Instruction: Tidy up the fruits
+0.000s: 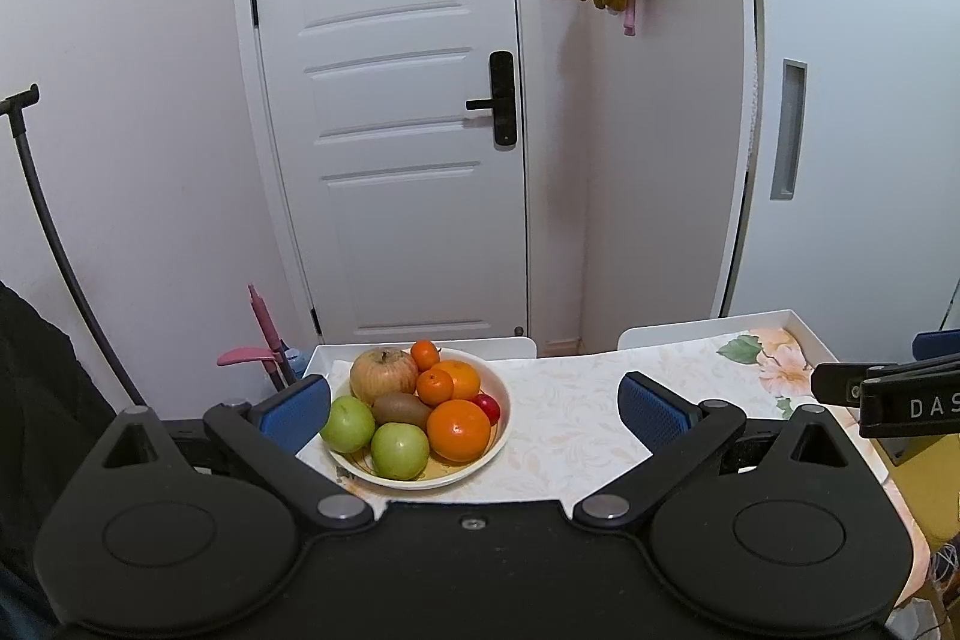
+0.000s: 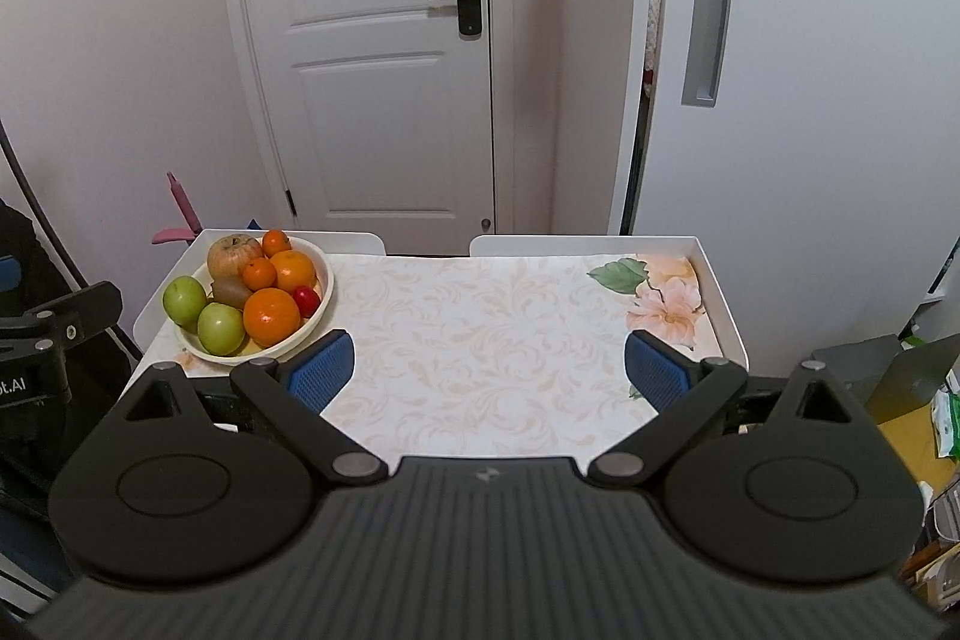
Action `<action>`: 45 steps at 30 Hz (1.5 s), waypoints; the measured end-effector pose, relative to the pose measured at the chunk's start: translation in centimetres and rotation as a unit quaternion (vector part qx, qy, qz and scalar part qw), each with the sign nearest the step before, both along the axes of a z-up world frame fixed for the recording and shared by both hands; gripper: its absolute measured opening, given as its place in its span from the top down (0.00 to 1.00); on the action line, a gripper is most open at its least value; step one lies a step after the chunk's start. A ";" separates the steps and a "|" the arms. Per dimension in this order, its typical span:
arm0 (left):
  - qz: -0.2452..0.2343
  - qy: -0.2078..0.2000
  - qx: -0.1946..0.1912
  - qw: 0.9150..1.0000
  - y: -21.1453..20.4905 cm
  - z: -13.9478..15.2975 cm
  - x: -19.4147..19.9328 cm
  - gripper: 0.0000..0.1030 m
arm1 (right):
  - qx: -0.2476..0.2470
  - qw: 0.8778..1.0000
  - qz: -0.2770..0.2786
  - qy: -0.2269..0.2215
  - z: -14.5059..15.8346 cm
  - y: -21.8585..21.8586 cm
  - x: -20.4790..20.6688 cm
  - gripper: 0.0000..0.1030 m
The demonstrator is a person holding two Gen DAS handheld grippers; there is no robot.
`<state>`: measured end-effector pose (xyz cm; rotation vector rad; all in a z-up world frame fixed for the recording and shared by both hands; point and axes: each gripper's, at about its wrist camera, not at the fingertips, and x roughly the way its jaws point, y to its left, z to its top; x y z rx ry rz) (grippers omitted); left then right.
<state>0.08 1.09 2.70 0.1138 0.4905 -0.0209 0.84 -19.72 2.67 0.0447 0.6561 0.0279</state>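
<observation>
On the table's (image 2: 480, 340) left side, a white bowl (image 2: 312, 325) holds green apples, oranges, a kiwi and a tan apple. Left gripper (image 1: 474, 409) hovers before it, spread wide, empty. Right gripper (image 2: 487, 370) hangs wide, empty, over bare floral cloth.

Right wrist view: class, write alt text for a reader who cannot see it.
A shallow cream bowl of green apples, oranges, a kiwi and a small red fruit sits at the left of a white tray table with a floral cloth. The open right gripper hovers nearby, holding nothing.
</observation>
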 end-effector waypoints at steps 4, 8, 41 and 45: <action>-0.001 0.001 0.000 1.000 0.0 -0.1 0.0 0.00 | 0.001 1.000 -0.001 0.000 0.0 0.0 0.0 0.00; -0.002 0.003 -0.001 1.000 0.0 -0.2 0.0 0.00 | 0.001 1.000 0.000 0.001 0.0 -0.1 0.0 0.00; -0.008 -0.002 -0.008 1.000 -0.2 -0.4 0.2 0.00 | 0.003 1.000 -0.006 0.007 -0.3 0.3 0.3 0.00; -0.002 -0.007 -0.003 1.000 -0.3 -0.3 0.1 0.00 | 0.003 1.000 -0.007 0.007 -0.2 0.3 0.3 0.00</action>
